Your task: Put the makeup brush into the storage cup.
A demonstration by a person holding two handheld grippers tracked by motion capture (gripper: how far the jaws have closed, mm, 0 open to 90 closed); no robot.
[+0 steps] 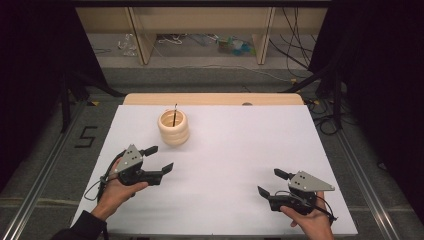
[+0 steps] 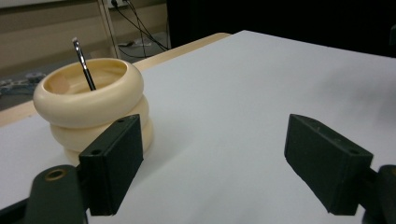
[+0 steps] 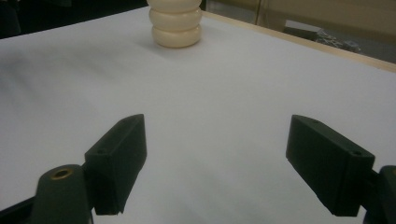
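left gripper [image 1: 161, 158] held low over near-left part of white table [image 1: 240, 150] by left hand [image 1: 117, 192], angled up toward cream ribbed holder [image 1: 173, 128]; jaws spread wide, nothing grasped. right gripper [image 1: 270, 182] held at near-right edge by right hand [image 1: 310, 220], pointed left across table; jaws released, nothing between them. holder set upright at far-left of table, thin dark rod [image 2: 84, 65] leaned inside it. wooden strip seen along far table edge. beyond: grey floor, wooden legs, loose cables, black drapes at both sides.
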